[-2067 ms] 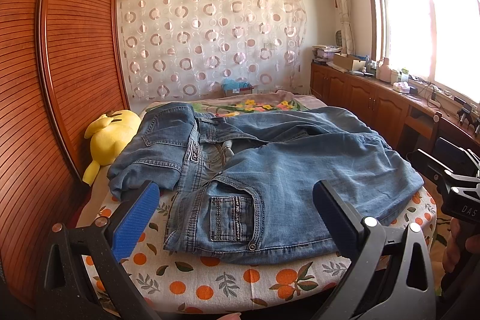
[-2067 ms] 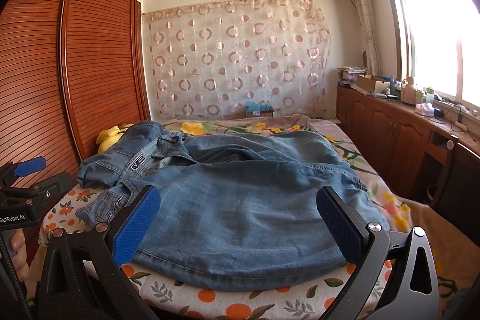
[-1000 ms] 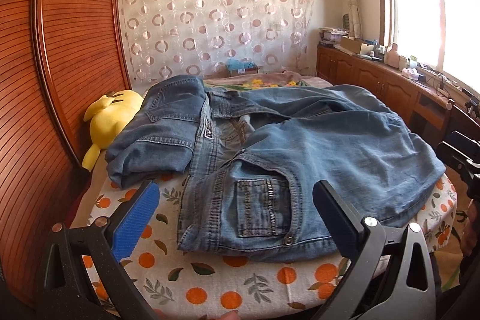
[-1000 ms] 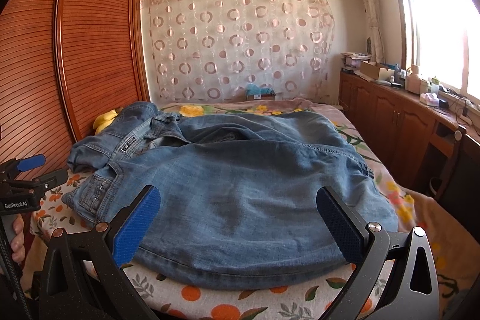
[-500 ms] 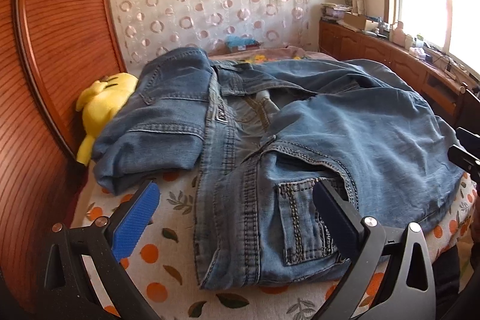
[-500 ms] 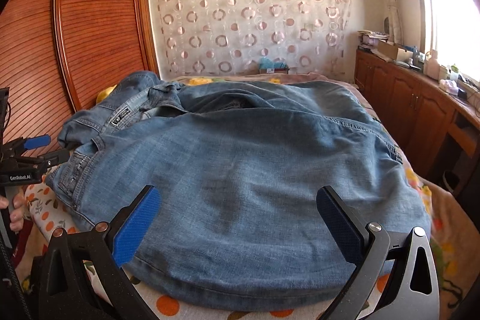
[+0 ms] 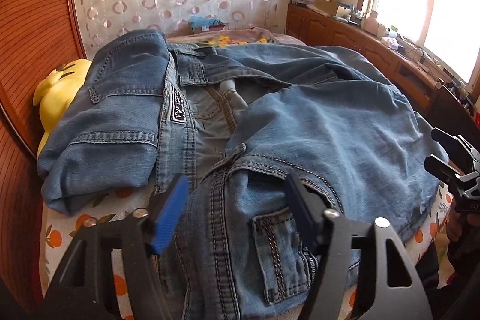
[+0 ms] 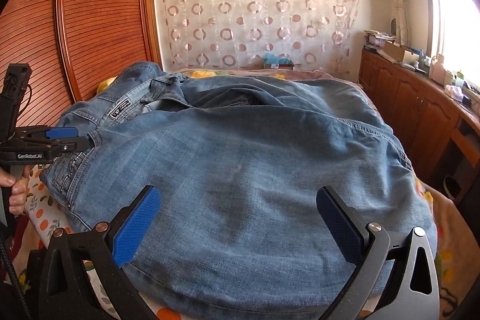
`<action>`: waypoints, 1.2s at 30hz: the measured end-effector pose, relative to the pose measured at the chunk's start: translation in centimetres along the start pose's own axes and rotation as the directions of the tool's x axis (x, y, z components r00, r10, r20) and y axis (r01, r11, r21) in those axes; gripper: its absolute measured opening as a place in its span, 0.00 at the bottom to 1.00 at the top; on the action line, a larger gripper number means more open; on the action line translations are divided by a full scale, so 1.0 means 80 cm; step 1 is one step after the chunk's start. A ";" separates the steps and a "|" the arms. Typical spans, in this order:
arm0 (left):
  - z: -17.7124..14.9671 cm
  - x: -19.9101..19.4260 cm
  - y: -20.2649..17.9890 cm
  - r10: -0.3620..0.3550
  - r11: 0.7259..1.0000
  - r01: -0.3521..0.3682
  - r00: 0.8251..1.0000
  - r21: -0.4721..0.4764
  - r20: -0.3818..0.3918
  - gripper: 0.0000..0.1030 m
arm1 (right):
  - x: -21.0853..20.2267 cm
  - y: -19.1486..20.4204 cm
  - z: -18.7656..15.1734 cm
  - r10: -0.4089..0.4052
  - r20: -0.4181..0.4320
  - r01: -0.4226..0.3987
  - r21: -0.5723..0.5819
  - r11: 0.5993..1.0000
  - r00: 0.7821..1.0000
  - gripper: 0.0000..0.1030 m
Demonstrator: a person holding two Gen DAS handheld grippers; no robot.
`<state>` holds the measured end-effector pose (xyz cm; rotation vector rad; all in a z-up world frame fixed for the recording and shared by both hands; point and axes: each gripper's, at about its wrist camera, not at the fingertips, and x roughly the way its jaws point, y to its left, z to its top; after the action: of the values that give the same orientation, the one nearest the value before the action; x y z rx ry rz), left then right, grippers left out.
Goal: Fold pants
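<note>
A pair of blue jeans (image 7: 315,122) lies spread and rumpled on the bed, waistband toward the left; it also shows in the right wrist view (image 8: 240,164). My left gripper (image 7: 237,209) straddles the near waistband corner by the back pocket (image 7: 279,254), jaws partly closed with denim between them, not pinched. In the right wrist view it (image 8: 72,138) sits at the waistband edge. My right gripper (image 8: 237,227) is open, its fingers over the near edge of the jeans leg; it shows at the right of the left wrist view (image 7: 450,158).
The bed (image 7: 87,218) has an orange-print sheet. A yellow plush toy (image 7: 57,89) lies at the left by the wooden wardrobe (image 8: 90,20). Wooden cabinets (image 8: 420,110) with clutter run along the right under the window. A patterned curtain (image 8: 255,8) hangs behind.
Both grippers moved forward and down onto the jeans. The left jaws narrowed around the waistband corner. The right jaws narrowed slightly but stay open over the leg edge.
</note>
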<state>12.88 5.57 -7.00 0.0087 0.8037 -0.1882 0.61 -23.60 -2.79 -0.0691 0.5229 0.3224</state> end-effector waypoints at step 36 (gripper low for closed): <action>-0.007 -0.043 -0.012 -0.111 0.993 0.111 0.994 -0.027 0.010 0.34 | 0.078 0.025 0.061 0.123 -0.046 -0.124 -0.025 0.992 0.991 0.85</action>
<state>9.99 5.23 -4.91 -0.0630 0.7987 -0.2822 7.42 -19.21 -1.68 -0.0711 0.5680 0.4502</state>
